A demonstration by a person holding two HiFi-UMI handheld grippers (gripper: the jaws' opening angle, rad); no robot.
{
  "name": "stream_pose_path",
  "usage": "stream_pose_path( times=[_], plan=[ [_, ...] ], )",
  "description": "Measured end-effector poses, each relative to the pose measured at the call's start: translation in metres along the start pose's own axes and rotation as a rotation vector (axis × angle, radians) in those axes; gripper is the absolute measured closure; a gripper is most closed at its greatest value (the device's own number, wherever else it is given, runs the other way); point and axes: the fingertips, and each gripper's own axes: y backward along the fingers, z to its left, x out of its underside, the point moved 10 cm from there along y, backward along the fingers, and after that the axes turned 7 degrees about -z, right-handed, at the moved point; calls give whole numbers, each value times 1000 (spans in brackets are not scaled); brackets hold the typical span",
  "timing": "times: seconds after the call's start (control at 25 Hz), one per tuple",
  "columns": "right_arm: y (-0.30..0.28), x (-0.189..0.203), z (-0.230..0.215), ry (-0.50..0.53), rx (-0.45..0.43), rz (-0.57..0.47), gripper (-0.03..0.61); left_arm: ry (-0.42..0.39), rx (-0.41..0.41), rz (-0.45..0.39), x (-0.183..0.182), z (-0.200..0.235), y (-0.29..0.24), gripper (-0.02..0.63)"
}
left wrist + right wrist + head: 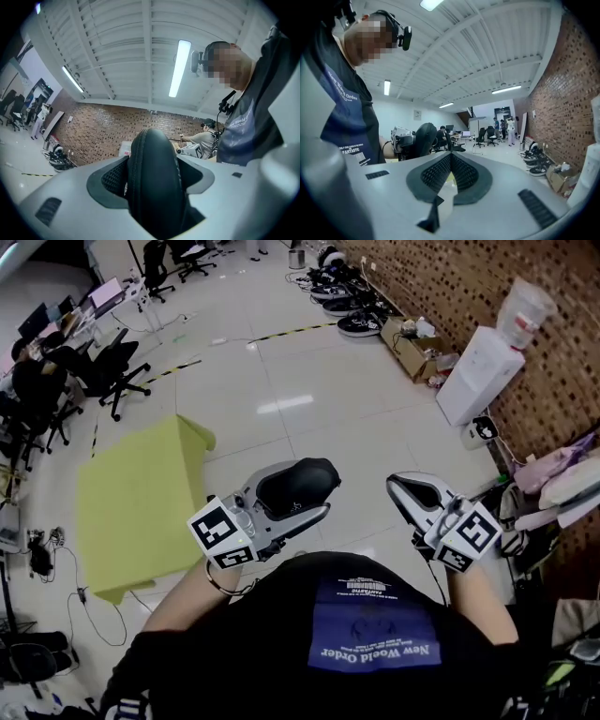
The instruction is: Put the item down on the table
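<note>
I'm looking down on a pale tiled floor (309, 381) in an open office, with a brick wall running along the right gripper's outer side. The yellow-green surface (141, 502) is sitting low, off to the left of the left gripper (152, 176) and slightly ahead of it.

That gripper is pinching a black zippered case (298, 486), with the jaws spread wide around its body. The right gripper (450, 168), just beside it on the right, is carrying nothing, and its jaws are pressed together.

What I'm worrying about:
- The case is hanging over bare floor, not over the surface. If I release here, it's dropping past the surface altogether.
- The case looks smooth and domed, so I'm judging that a jolt on the way across could let it squirm out of the pads.
- It's standing on edge between the jaws, so set down that way it may topple or roll toward the surface's near corner.

The case's long axis is running along the jaws, forward and away from my body — nose tilted upward. Its zipper seam is curving over the top, nearer the left jaw.
</note>
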Motion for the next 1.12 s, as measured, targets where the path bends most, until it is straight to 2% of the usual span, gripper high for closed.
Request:
stream_pose_path(
  times=[0.2, 0.36, 0.48, 0.8, 0.96, 1.12],
  plan=[
    [-80, -3, -50, -24, 13, -10, 589, 7, 25, 14, -20, 88, -1, 298],
    [-128, -4, -91, -35, -39, 10, 589, 25, -36, 12, -24, 137, 0, 298],
    [-162, 3, -127, -40, -90, 10, 589, 6, -94, 18, -25, 169, -1, 298],
    [-273, 18, -250, -55, -329, 3, 589, -83, -312, 20, -33, 258, -20, 298],
    [-334, 18, -306, -47, -464, 34, 589, -94, -455, -44, -41, 303, -34, 298],
    [-398, 9, -343, -21, -594, 26, 589, -128, -567, -73, -50, 339, -39, 298]
  ],
)
